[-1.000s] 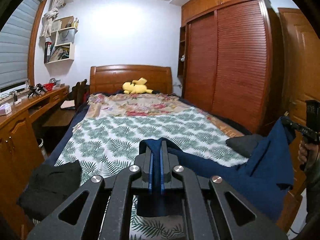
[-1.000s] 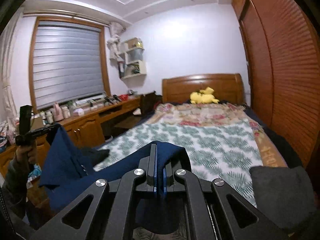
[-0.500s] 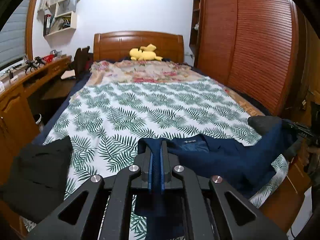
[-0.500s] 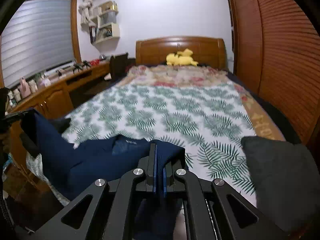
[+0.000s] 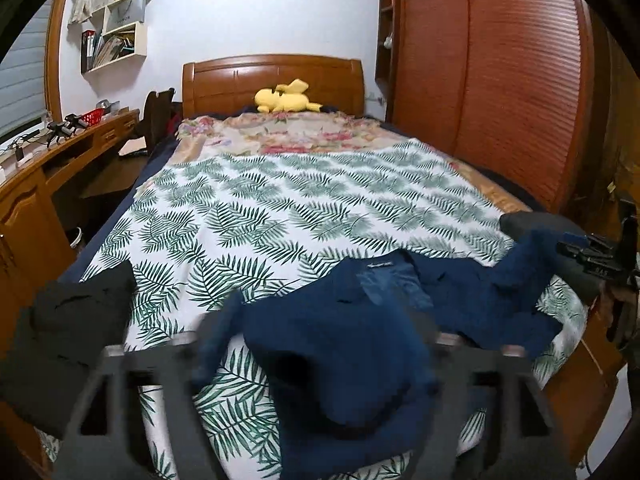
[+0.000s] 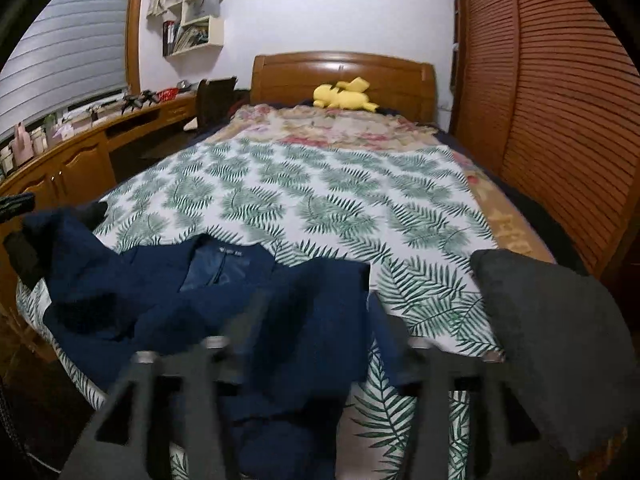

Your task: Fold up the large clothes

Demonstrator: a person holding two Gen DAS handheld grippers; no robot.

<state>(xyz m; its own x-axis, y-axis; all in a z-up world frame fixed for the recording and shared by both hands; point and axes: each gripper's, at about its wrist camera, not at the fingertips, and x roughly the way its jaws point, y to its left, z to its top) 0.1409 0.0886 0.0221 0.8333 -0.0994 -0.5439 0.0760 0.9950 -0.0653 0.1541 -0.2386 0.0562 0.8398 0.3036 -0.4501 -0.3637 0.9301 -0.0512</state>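
Note:
A navy blue garment [image 5: 348, 320] lies crumpled across the foot of the leaf-print bedspread [image 5: 280, 208], its collar label facing up. My left gripper [image 5: 316, 332] hovers low over the garment's left part. Its jaws are opening, the blurred fingers [image 5: 216, 320] are spread wide, and loose fabric lies between them without being pinched. In the right wrist view the same garment [image 6: 224, 280] spreads to the left. My right gripper [image 6: 320, 320] is over its right end, also opening, with cloth lying slack between its blurred fingers [image 6: 256, 312].
A dark grey folded garment [image 5: 68, 332] sits at the bed's left foot corner and another dark grey bundle [image 6: 552, 340] at the right corner. A yellow plush toy [image 5: 286, 98] rests by the headboard. A wooden desk [image 5: 24, 200] stands left and a slatted wardrobe [image 5: 500, 80] right.
Both grippers came down toward the bed and laid the navy garment on its foot end. Both went from shut on the fabric to spread apart, and the cloth dropped slack.

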